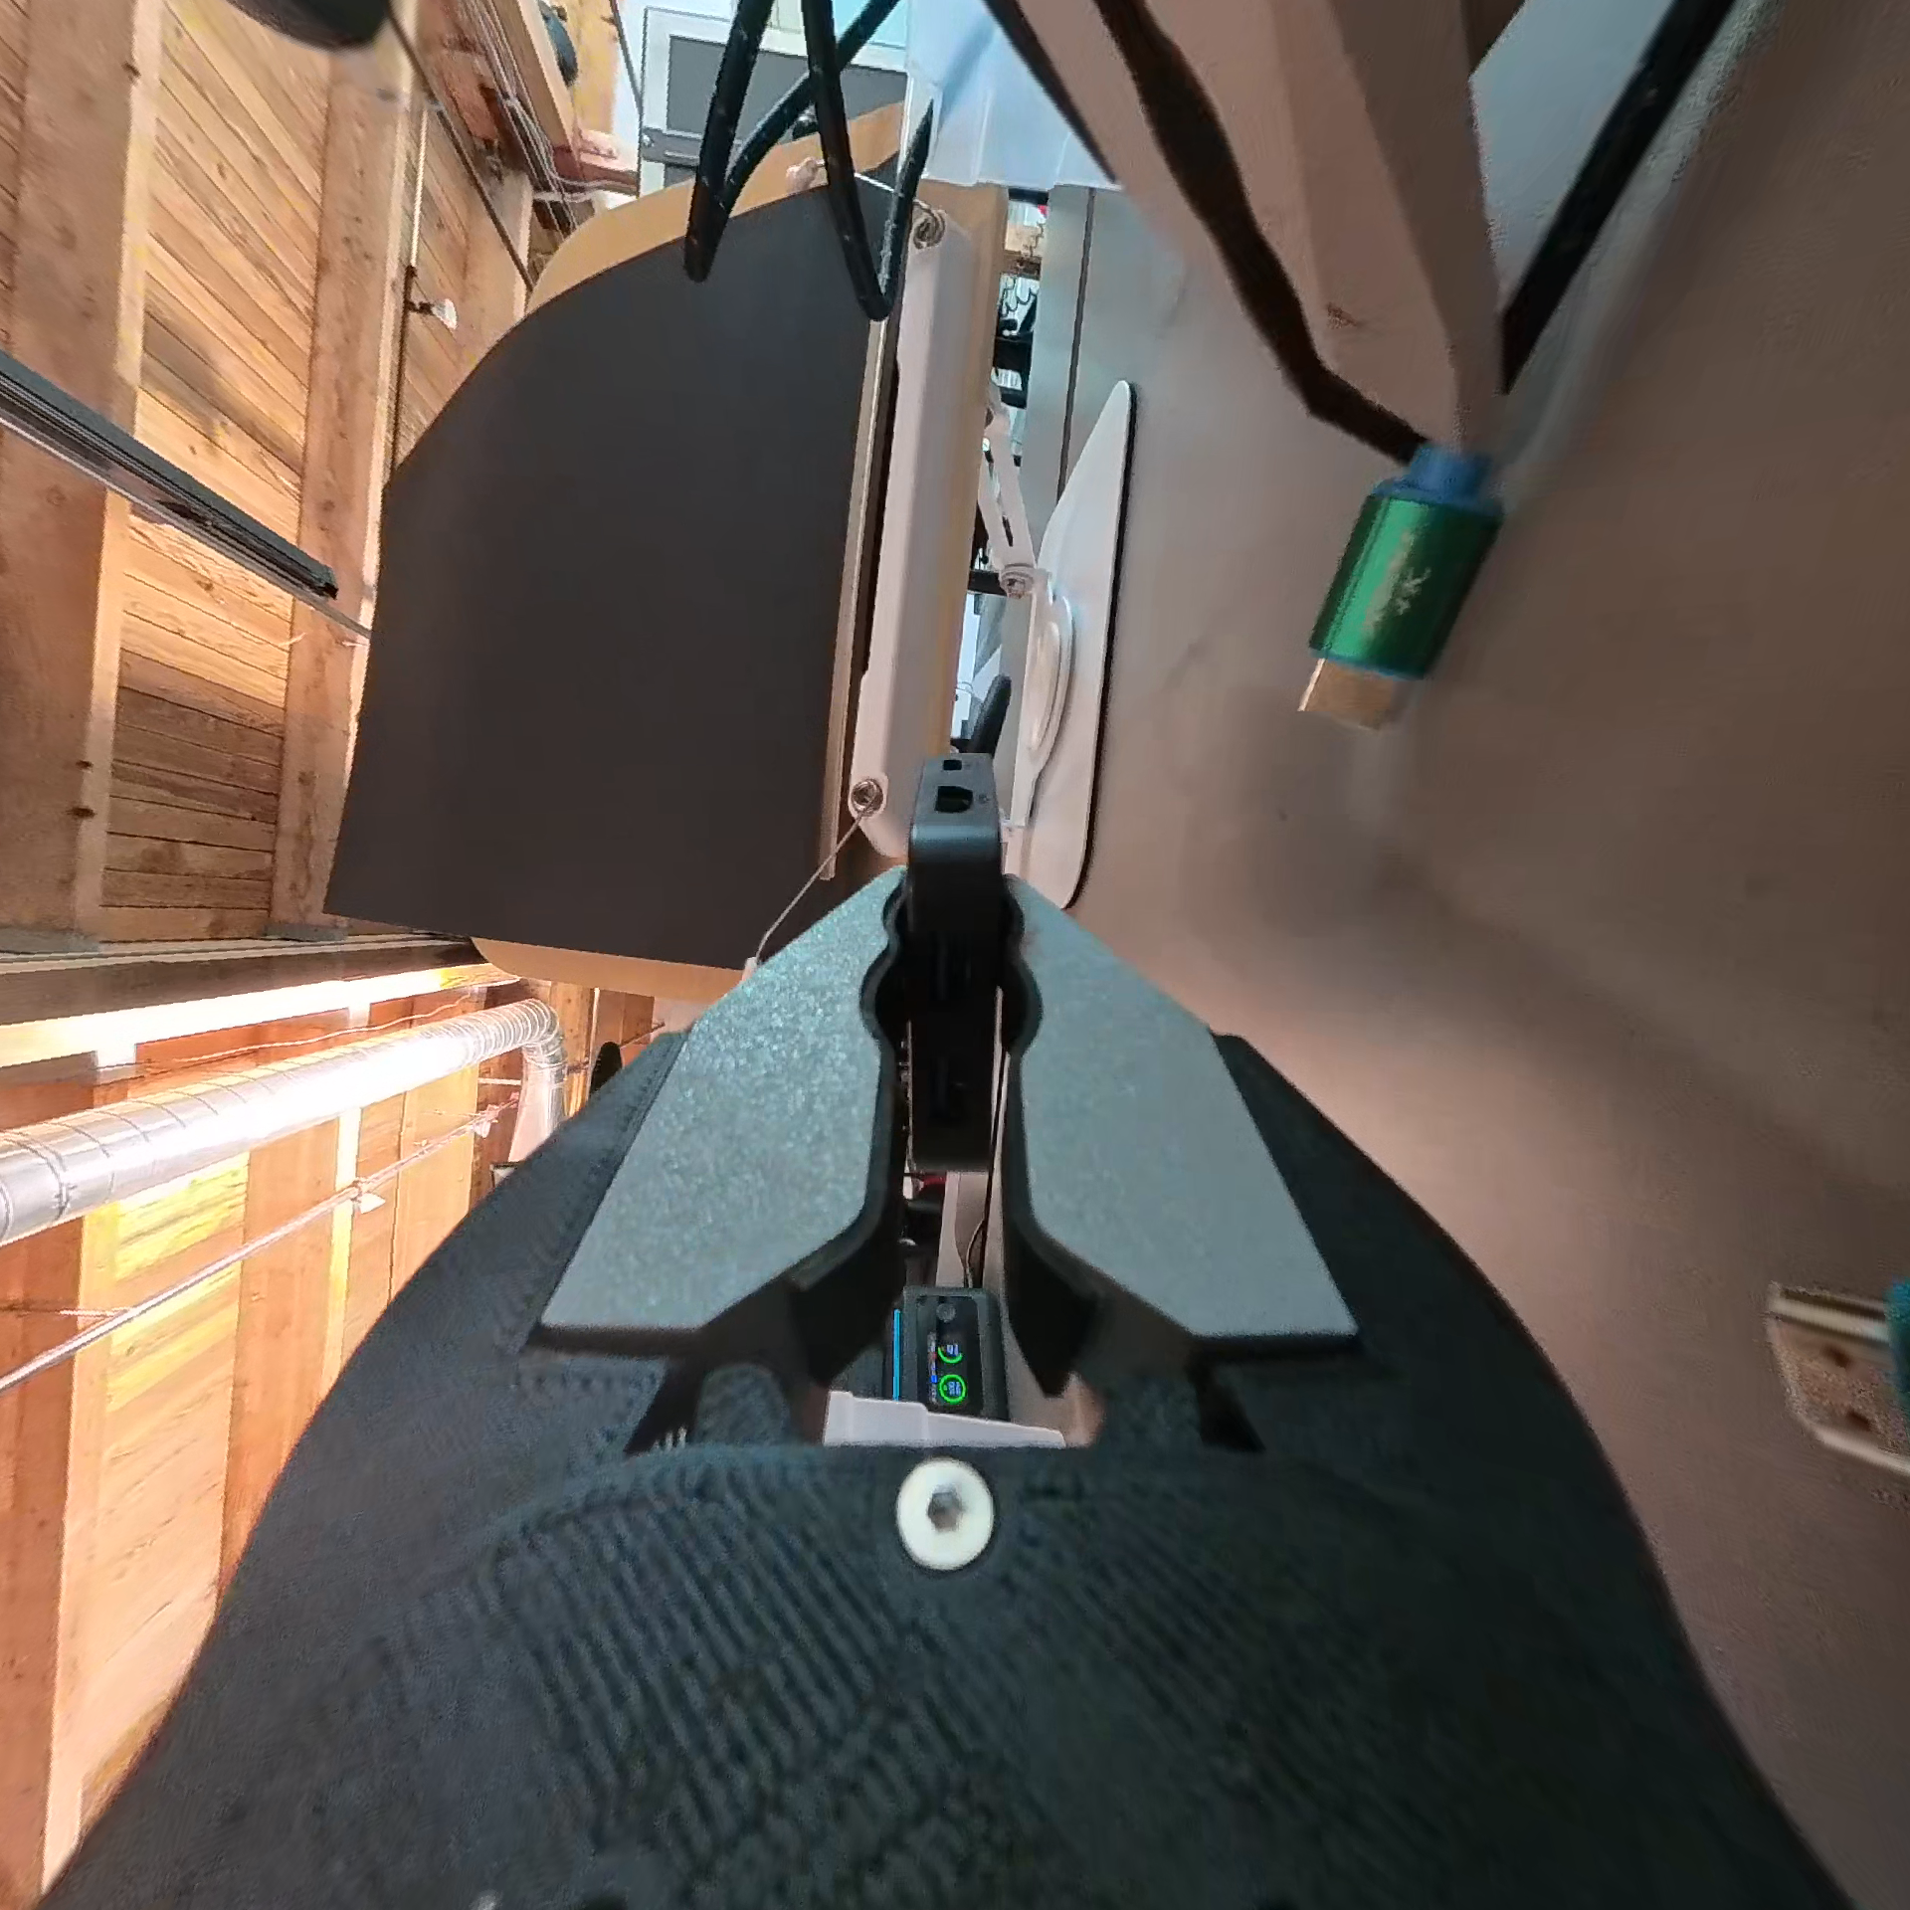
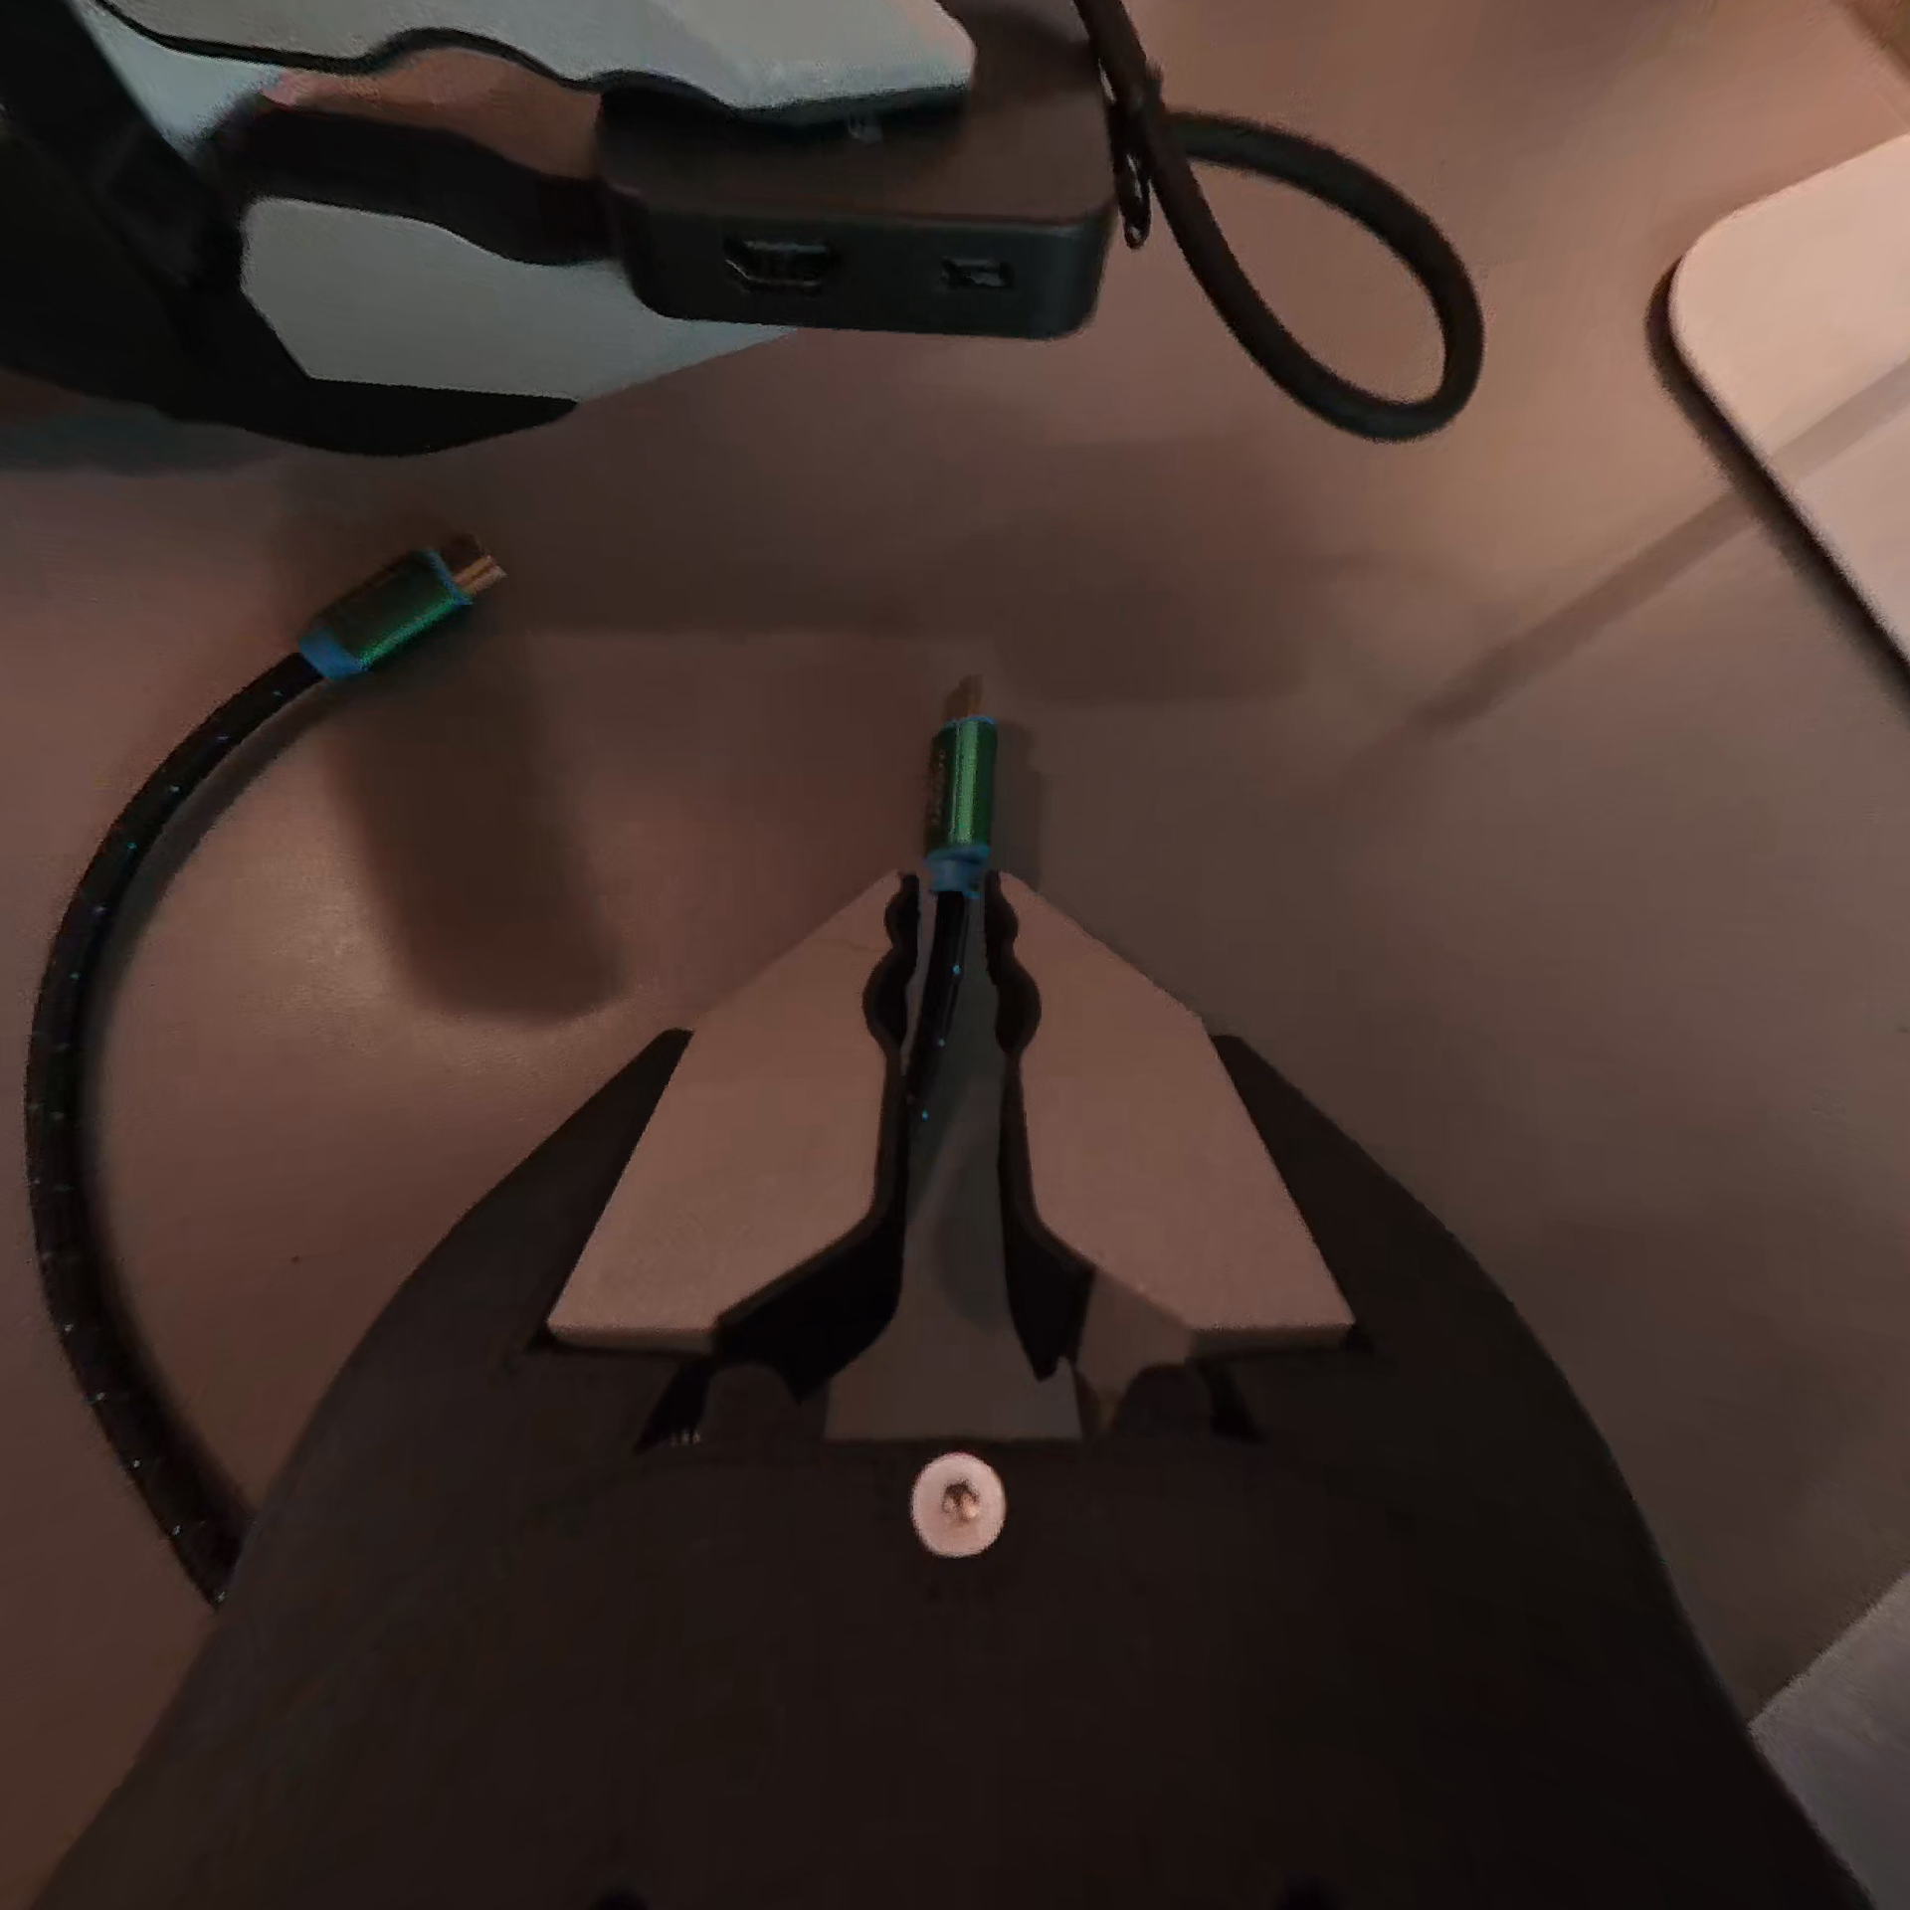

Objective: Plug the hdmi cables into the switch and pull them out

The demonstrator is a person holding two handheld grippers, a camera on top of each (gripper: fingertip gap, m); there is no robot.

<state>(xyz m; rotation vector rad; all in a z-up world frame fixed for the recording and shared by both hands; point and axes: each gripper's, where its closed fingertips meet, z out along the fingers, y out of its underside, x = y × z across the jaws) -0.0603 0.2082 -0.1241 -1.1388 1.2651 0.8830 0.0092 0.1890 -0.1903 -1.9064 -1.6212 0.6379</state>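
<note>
My left gripper [image 1: 956,899] is shut on the black switch [image 1: 953,879], seen edge-on, and holds it above the brown table. In the right wrist view the switch [image 2: 858,227] is at the top, its HDMI port [image 2: 780,264] facing me and empty, with the left gripper [image 2: 413,300] on its left end. My right gripper [image 2: 951,889] is shut on a braided cable just behind its green HDMI plug [image 2: 961,786], which points at the switch from a short distance. A second green HDMI plug [image 2: 403,610] lies free on the table to the left; it also shows in the left wrist view [image 1: 1395,589].
A thick black cable [image 2: 1344,310] loops on the table right of the switch. A white flat base [image 2: 1809,341] lies at the right edge. In the left wrist view a black panel [image 1: 620,568] stands behind the switch.
</note>
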